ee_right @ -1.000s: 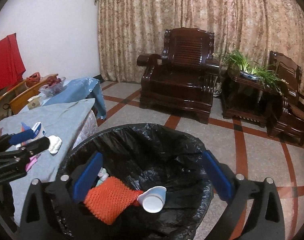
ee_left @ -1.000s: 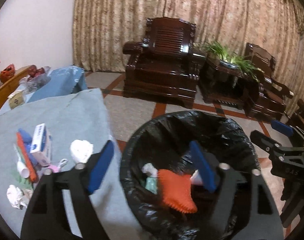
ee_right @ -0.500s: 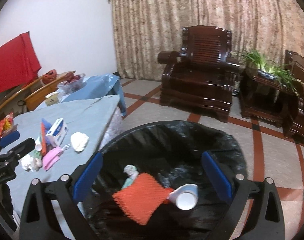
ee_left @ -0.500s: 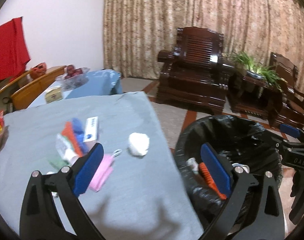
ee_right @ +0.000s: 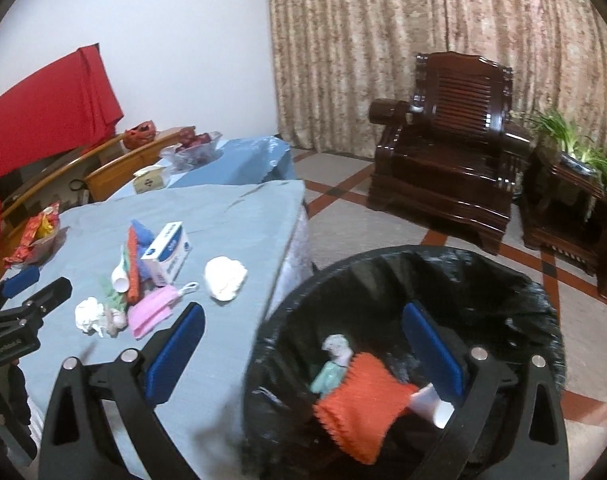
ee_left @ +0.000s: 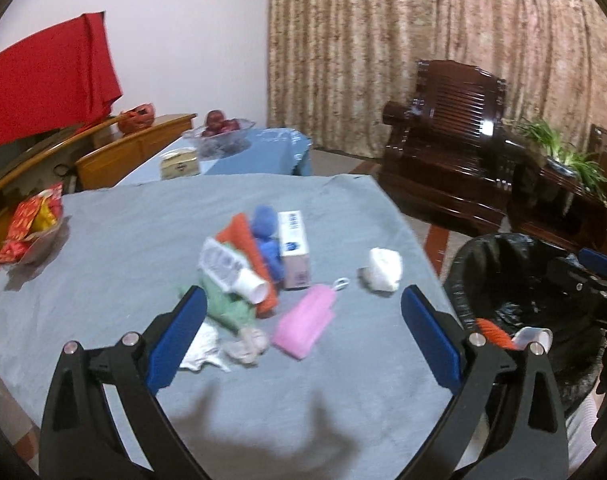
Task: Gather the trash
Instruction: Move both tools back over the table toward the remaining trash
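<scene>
- Over the grey table, the left tool hangs with fingers spread wide and nothing between them.
- Trash sits heaped mid-table: pink pouch, white box, crumpled tissue off near the edge.
- Above the black-lined bin beside the table, the right tool is apart too, empty.
- Orange cloth already lies inside the bin.

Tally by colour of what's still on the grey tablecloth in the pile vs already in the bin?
On the cloth:
Orange: 1, a long strip
Blue: 1, a fuzzy piece
Pink: 1, a pouch
Green: 1, a crumpled wrapper
White: 5, box, cup, big wad, printed packet, crumpled paper
In the bin:
Orange: 1, cloth
White: 1, cup
Pale green: 1, scrap
Total: 12
</scene>
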Demonstrator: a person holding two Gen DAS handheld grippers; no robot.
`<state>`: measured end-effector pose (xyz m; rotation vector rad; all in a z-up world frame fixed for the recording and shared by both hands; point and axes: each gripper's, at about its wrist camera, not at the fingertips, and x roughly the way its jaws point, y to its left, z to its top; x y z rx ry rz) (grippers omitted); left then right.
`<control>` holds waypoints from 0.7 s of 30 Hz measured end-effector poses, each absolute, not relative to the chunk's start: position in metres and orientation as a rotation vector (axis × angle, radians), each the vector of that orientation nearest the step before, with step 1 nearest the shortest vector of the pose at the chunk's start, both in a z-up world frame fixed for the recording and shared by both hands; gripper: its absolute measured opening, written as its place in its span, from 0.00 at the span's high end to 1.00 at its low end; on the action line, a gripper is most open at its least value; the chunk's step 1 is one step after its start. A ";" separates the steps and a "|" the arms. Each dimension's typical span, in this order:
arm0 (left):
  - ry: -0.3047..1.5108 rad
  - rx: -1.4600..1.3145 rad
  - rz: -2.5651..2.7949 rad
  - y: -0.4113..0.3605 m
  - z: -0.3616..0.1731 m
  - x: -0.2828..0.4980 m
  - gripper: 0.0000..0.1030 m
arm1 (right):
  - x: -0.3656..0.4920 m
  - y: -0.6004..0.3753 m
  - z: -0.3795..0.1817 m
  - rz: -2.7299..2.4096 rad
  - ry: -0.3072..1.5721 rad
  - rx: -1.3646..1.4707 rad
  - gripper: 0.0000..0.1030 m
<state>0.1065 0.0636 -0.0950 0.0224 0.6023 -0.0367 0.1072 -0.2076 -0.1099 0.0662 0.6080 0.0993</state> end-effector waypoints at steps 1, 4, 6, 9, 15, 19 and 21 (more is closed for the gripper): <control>0.603 0.020 -0.025 0.068 -0.096 0.106 0.08 | 0.111 -0.200 -0.111 0.113 0.608 0.060 0.06; 0.609 0.013 0.008 0.083 -0.100 0.109 0.08 | 0.118 -0.186 -0.112 0.140 0.607 0.050 0.06; 0.614 0.014 0.032 0.094 -0.104 0.113 0.08 | 0.123 -0.176 -0.114 0.158 0.608 0.045 0.06; 0.621 0.013 0.054 0.104 -0.108 0.118 0.08 | 0.133 -0.160 -0.118 0.185 0.607 0.037 0.06; 0.657 0.009 0.096 0.126 -0.124 0.129 0.08 | 0.154 -0.131 -0.130 0.238 0.632 0.032 0.07; 0.690 0.009 0.126 0.143 -0.138 0.129 0.08 | 0.162 -0.105 -0.143 0.285 0.652 0.010 0.14; 0.705 0.012 0.142 0.152 -0.145 0.128 0.08 | 0.165 -0.095 -0.150 0.297 0.659 0.001 0.17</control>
